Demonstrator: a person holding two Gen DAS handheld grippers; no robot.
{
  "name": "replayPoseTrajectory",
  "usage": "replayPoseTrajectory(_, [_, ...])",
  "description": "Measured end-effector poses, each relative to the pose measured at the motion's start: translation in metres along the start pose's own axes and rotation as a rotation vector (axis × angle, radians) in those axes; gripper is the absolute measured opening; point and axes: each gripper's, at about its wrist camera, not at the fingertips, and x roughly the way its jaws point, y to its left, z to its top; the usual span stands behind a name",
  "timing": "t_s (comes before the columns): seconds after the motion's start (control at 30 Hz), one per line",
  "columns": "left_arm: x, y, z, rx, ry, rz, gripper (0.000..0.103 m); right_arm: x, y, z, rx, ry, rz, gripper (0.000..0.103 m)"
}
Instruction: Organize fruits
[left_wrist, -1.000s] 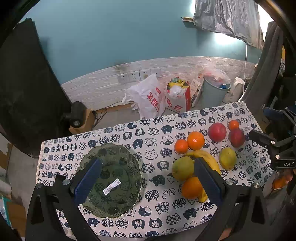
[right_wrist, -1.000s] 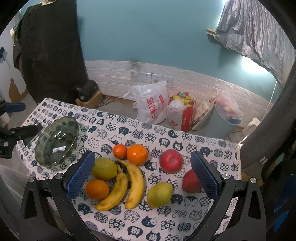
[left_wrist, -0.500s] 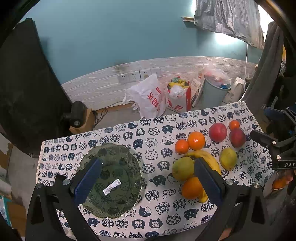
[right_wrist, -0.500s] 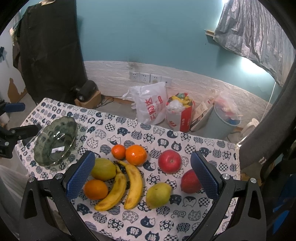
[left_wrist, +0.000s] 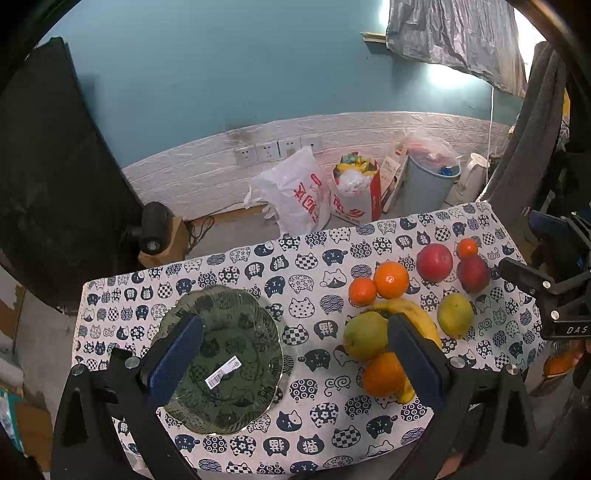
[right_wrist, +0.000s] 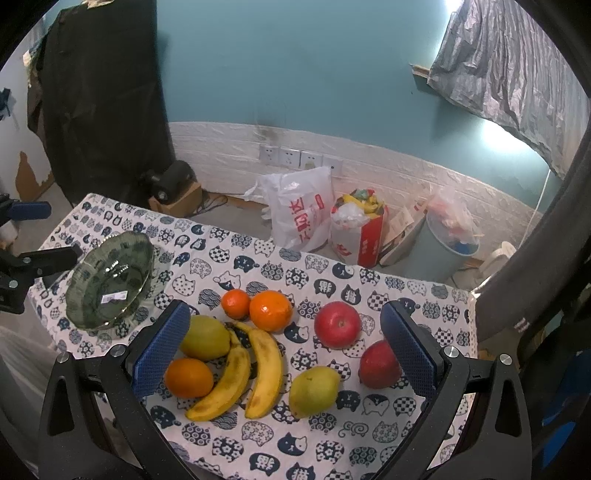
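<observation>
Both tongs hang spread wide above the cat-print table, nothing pinched.

Left wrist view: left gripper (left_wrist: 295, 354) gapes over the tablecloth (left_wrist: 310, 266), its left pad above the green glass bowl (left_wrist: 221, 358), its right pad covering part of the bananas (left_wrist: 413, 314); fruit sits clustered on the right, a green pear (left_wrist: 365, 335) touching an orange (left_wrist: 382, 373). Right wrist view: right gripper (right_wrist: 286, 350) is just as wide, framing two bananas (right_wrist: 240, 373), a pear (right_wrist: 314, 386), a red apple (right_wrist: 338, 324) and two oranges (right_wrist: 270, 310) beyond; the bowl (right_wrist: 110, 280) sits empty at far left.
</observation>
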Motion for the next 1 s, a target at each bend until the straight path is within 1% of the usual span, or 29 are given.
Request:
replayPoseTrajectory(0.37, [0.002,-0.001,-0.001,0.001,0.009,0.0,0.101,0.006,-0.002,-0.001,0.007,0.022,-0.001,0.101])
replayPoseTrajectory(1.0, [0.027,-0.013,0.003,0.023,0.061,0.002,0.101,0.007,-0.01,-0.006,0.014,0.047,0.004,0.101])
